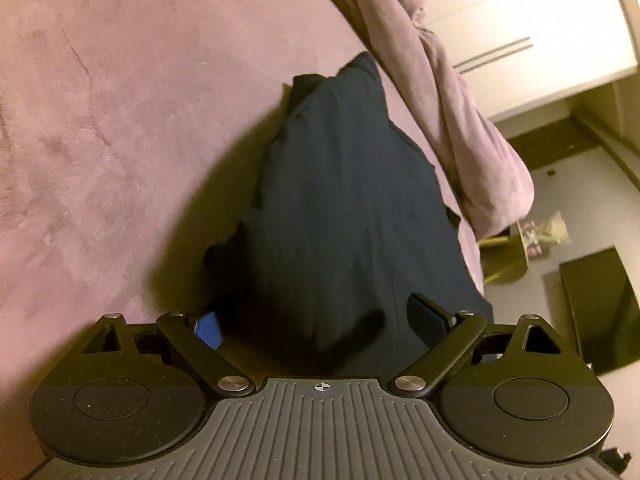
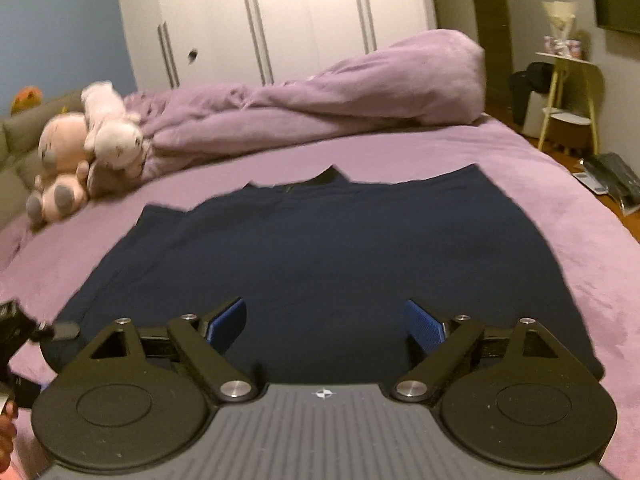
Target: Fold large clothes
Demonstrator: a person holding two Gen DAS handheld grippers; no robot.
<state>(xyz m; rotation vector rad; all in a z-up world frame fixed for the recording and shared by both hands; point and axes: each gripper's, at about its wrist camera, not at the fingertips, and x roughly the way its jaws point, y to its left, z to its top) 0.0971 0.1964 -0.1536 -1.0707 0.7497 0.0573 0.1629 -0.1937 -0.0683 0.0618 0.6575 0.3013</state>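
Note:
A dark navy garment (image 2: pixel 320 240) lies spread flat on the purple bed cover (image 2: pixel 520 168), collar at the far side. My right gripper (image 2: pixel 326 322) hovers over its near hem, open, with the blue pads (image 2: pixel 424 324) wide apart and nothing pinched. In the left wrist view the same garment (image 1: pixel 340 200) runs away from the camera, seen along its length. My left gripper (image 1: pixel 318 322) stands open over its near end, fingers spread to either side of the cloth. Whether the pads touch the fabric I cannot tell.
A bunched purple duvet (image 2: pixel 320 100) lies across the far side of the bed, with plush toys (image 2: pixel 88 140) at the left. White wardrobe doors (image 2: pixel 280 12) stand behind. A yellow side table (image 2: pixel 568 92) and floor items (image 2: pixel 608 180) are at the right. A hand (image 2: pixel 6 416) shows at the left edge.

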